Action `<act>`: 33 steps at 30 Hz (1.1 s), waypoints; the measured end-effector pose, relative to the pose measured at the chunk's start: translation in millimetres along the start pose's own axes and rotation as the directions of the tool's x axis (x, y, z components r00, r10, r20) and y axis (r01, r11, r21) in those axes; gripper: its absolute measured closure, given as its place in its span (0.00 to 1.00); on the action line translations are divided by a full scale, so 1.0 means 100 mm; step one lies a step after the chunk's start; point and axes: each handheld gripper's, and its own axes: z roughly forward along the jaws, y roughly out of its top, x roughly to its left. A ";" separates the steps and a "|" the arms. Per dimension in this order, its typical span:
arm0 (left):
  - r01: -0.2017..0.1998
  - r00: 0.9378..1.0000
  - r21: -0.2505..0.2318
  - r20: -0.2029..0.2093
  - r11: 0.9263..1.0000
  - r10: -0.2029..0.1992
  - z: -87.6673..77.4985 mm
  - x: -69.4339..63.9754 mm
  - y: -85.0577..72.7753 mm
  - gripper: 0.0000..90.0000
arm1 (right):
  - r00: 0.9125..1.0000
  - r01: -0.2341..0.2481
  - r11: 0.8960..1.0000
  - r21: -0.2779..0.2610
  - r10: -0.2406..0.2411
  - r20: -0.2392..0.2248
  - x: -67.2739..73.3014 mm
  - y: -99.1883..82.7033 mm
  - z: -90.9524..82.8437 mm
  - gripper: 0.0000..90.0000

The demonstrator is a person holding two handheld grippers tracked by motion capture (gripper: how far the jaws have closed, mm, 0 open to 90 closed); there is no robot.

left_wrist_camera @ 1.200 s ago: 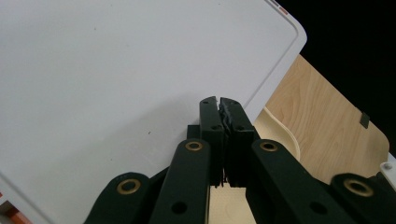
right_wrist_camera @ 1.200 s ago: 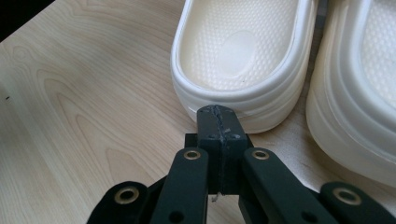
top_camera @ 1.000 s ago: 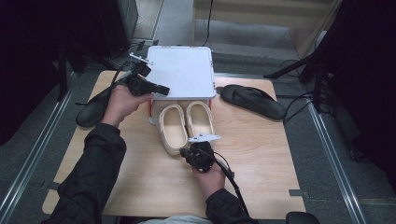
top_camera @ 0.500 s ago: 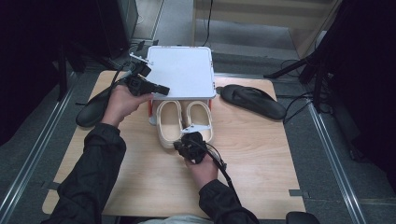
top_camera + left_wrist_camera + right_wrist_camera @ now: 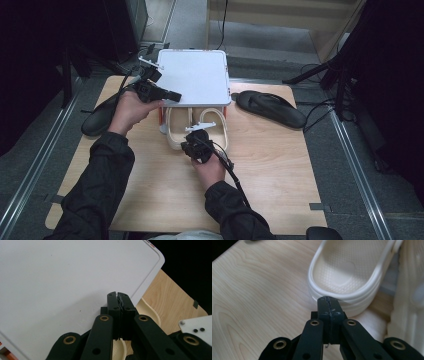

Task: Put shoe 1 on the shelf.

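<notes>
Lighting and picture quality: bright table, dark surroundings.
High view: wooden table (image 5: 280,165) evenly lit from above, room edges near black, soft short shadows, mild overall softness. Left gripper view: white lid (image 5: 62,277) bright, flat, slightly washed out; corner black. Right gripper view: cream clog (image 5: 349,272) soft-focused, the picture's right edge blurred, the jaws in the foreground sharper.

Wooden table (image 5: 280,165) under cream clogs (image 5: 176,131)

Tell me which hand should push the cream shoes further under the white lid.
Right. The right gripper, fingers shut, sits at the heel of a cream shoe; the left gripper is up at the white lid.
</notes>
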 end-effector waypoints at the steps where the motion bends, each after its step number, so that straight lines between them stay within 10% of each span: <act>1: 0.001 1.000 0.001 -0.001 1.000 -0.001 0.00 0.00 0.00 0.99 | 1.000 -0.011 1.000 -0.009 0.011 0.002 -0.01 0.04 0.05 1.00; 23: 0.016 1.000 -0.001 0.012 1.000 -0.016 0.00 0.02 -0.01 0.99 | 0.996 -0.024 1.000 -0.014 0.025 0.089 -0.09 0.42 0.40 1.00; 33: 0.013 1.000 -0.001 0.014 1.000 -0.013 0.00 0.02 -0.01 0.99 | 1.000 -0.006 0.999 -0.033 0.006 0.023 -0.07 0.38 0.22 1.00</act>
